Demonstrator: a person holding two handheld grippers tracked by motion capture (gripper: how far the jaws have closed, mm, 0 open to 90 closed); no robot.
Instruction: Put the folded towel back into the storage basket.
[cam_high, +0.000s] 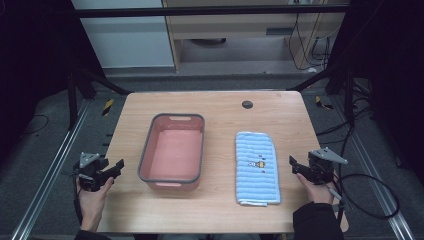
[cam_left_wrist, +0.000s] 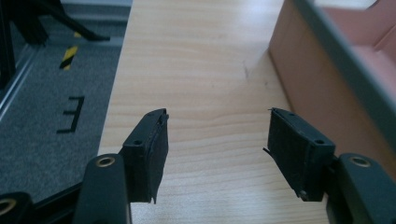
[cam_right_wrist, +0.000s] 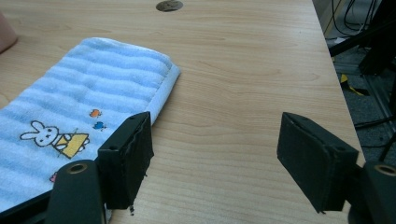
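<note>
Towel (cam_high: 257, 168): in the high view it is found folded and flat on the desk (cam_high: 220, 107), right of centre, with a pink bin (cam_high: 172, 152) set apart to its left. The left gripper (cam_high: 118, 165) is held at the desk's left edge, the right gripper (cam_high: 291, 161) just beside the towel's right side; neither touches anything. Bare desk is noted ahead of both items and between them.

In the left gripper view, the fingers (cam_left_wrist: 150, 144) are seen spread, nothing between them; the bin wall (cam_left_wrist: 317, 88) stands close on one side, so little room is left there.

In the right gripper view, the fingers (cam_right_wrist: 128, 156) are likewise spread and empty, one beside the towel's (cam_right_wrist: 70, 116) hem. If the towel is meant for the bin, a low approach to its near edge, gathering all layers, is judged best. Clear desk lies alongside, up to the edge.
</note>
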